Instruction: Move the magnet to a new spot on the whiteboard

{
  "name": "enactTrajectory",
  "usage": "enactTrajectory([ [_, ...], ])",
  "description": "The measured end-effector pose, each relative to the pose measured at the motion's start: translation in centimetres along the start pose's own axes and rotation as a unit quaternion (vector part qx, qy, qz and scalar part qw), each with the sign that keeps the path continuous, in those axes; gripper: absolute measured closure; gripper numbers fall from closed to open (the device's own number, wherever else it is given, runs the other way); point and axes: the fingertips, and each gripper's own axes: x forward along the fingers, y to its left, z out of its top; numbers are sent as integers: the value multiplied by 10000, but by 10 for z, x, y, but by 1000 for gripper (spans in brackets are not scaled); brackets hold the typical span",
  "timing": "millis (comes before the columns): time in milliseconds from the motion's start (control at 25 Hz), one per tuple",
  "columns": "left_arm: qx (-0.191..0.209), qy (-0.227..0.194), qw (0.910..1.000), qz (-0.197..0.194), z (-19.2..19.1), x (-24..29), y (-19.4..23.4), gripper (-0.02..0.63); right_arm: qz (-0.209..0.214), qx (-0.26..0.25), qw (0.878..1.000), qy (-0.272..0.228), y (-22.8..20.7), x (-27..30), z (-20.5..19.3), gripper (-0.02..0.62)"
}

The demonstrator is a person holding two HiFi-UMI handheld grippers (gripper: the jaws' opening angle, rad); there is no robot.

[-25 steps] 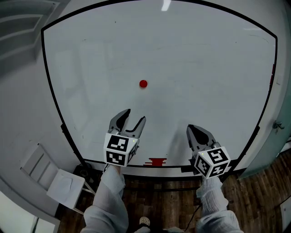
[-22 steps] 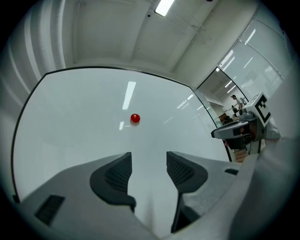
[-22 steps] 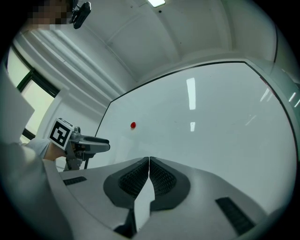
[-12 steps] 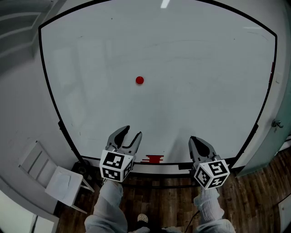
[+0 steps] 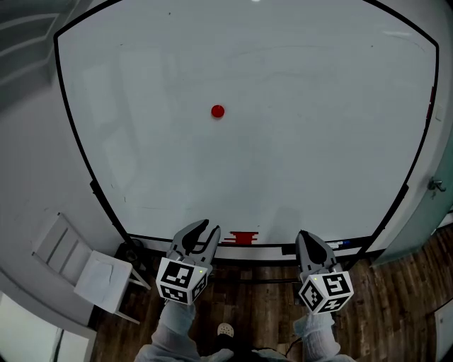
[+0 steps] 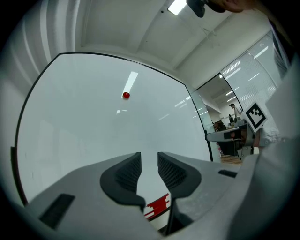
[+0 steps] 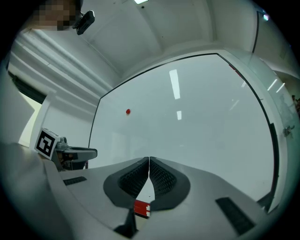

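Left gripper (image 5: pixel 206 228), jaws just closing to narrow empty gap: small round red magnet (image 5: pixel 217 111) well apart, almost straight up glossy white whiteboard (image 5: pixel 325 113). Right gripper (image 5: pixel 306 237), jaws together, empty, farther off.

My feed shows a dark wood floor (image 5: pixel 262 304) below, with a white chair (image 5: pixel 102 283) by the pale wall (image 5: pixel 28 141) at left and a grey-green door (image 5: pixel 425 219) at right. A ceiling light (image 6: pixel 177 6) glows overhead, and glass partitions (image 6: pixel 243 70) give onto an office.
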Motion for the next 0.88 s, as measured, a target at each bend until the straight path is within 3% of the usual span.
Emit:
enactTrajectory([
  [480,-634,221,9973,-298,-55,-24,-25,506,-21,105,9979,633,-2,-29,-55,568],
  [880,-930,650,9928,-396,-103,-42,-42,546,340,198,9955,865,22,-39,-86,568],
])
